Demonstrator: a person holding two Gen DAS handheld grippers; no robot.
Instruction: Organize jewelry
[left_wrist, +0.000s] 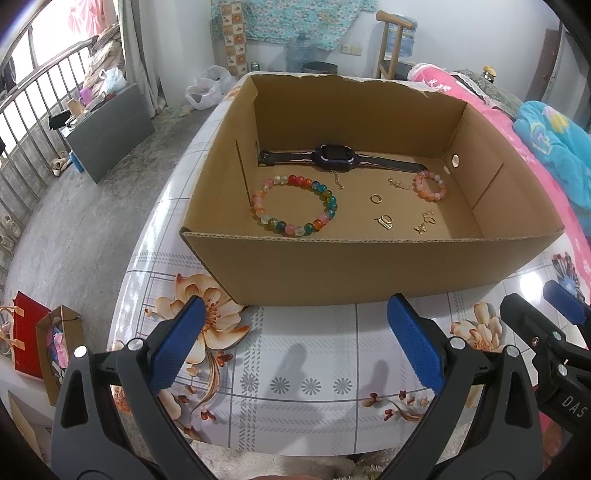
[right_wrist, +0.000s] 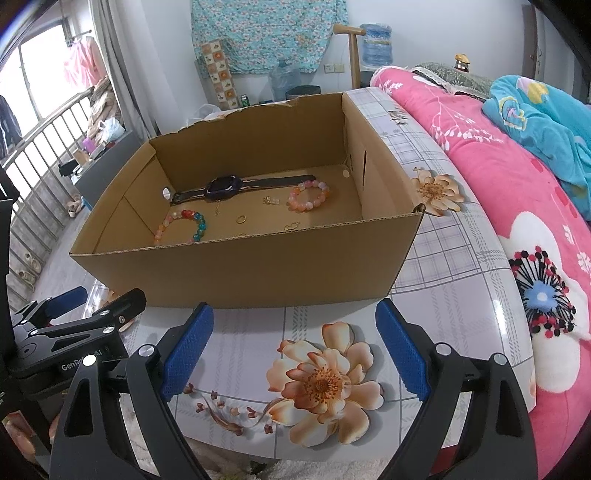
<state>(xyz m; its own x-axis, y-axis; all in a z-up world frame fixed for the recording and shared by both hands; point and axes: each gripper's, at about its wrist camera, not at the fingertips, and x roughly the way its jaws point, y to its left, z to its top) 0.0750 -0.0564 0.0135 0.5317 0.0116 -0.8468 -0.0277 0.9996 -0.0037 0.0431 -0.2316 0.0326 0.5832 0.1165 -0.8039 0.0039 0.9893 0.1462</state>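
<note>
A: Box (left_wrist: 369, 266) status? Go L to R.

B: Cardboard, open top, sits on the flowered table (left_wrist: 314, 369). Inside, L side: big multicolour bead bracelet (left_wrist: 295, 205), flat on the floor. Behind it, along the back wall, a dark watch (left_wrist: 338, 157) w/ strap laid out straight.

A: Middle?

B: Thin gold chain (left_wrist: 337, 179) just in front of the watch, then a small gold ring (left_wrist: 376, 198). Nearer the front wall, two small gold charms (left_wrist: 385, 221), apart from each other. Too small to tell what exactly.

A: R side?

B: Small pink-orange bead bracelet (left_wrist: 429, 185), w/ another gold bit just beside it.

A: Tongs?

B: Left gripper (left_wrist: 295, 339) spread wide, nothing btwn the blue pads, over bare table in front of the box. Right gripper (right_wrist: 295, 345) same: wide, empty, over a printed flower. Neither touches the box.
</note>
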